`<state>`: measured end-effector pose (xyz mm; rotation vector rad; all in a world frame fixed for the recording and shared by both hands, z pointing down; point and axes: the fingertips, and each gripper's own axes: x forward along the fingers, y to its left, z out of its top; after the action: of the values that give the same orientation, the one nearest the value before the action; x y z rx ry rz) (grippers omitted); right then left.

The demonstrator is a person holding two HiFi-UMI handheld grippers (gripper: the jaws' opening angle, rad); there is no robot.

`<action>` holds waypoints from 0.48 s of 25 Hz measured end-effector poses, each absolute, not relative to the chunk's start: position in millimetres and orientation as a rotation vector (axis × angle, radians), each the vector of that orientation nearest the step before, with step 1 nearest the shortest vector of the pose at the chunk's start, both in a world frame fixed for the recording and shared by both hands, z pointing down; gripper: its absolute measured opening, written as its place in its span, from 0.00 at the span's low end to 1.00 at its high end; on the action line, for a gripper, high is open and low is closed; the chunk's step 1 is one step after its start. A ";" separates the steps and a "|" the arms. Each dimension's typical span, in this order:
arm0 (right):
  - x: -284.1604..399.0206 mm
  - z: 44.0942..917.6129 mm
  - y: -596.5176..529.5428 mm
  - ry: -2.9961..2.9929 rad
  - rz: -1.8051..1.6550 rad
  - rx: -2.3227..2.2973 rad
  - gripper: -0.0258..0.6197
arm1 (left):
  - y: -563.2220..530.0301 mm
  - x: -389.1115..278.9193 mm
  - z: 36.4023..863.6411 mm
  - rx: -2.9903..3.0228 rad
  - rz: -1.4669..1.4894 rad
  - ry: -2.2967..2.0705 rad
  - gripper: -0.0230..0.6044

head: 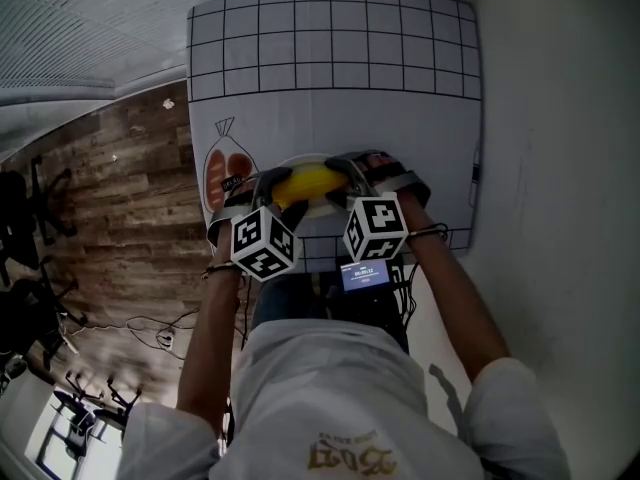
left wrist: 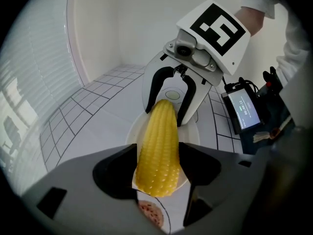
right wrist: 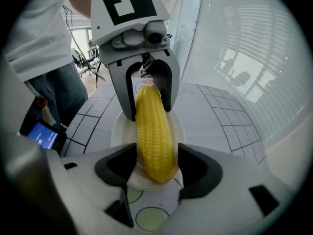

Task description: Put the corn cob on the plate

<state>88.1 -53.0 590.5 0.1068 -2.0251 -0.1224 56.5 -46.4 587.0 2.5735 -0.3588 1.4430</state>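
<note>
Corn cob (left wrist: 159, 146) over plate (left wrist: 191, 134), clamped by left tool (left wrist: 157, 164), right tool (right wrist: 155, 163) slack around it.

The left gripper (left wrist: 157, 169) clamps the corn cob (left wrist: 159, 141) by its near end, over a white plate (left wrist: 132, 133) on the gridded table (left wrist: 93, 116). The right gripper (left wrist: 167, 112) faces it, jaws either side of the cob's far tip.

Your pictures are bright and evenly lit; daylight comes through the window blinds (left wrist: 29, 97) on your left. The white table (head: 330, 118) looks almost washed out. Both gripper views bend strongly toward dark round borders; the corn cob (left wrist: 159, 146) is sharp, the near jaws soft.
</note>
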 end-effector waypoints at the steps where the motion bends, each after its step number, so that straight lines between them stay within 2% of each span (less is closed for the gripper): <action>1: 90.9 588.7 -53.7 -2.024 -0.116 0.116 0.45 | -46.6 56.1 585.5 2.574 1.442 -0.366 0.45; 12: 103.9 567.2 -49.8 -2.040 -0.083 0.191 0.45 | -52.7 54.5 558.3 2.606 1.393 -0.465 0.45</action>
<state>103.9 -49.8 567.2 0.1912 -2.0396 -0.0835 54.5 -52.7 558.3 2.6064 -0.4647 1.3932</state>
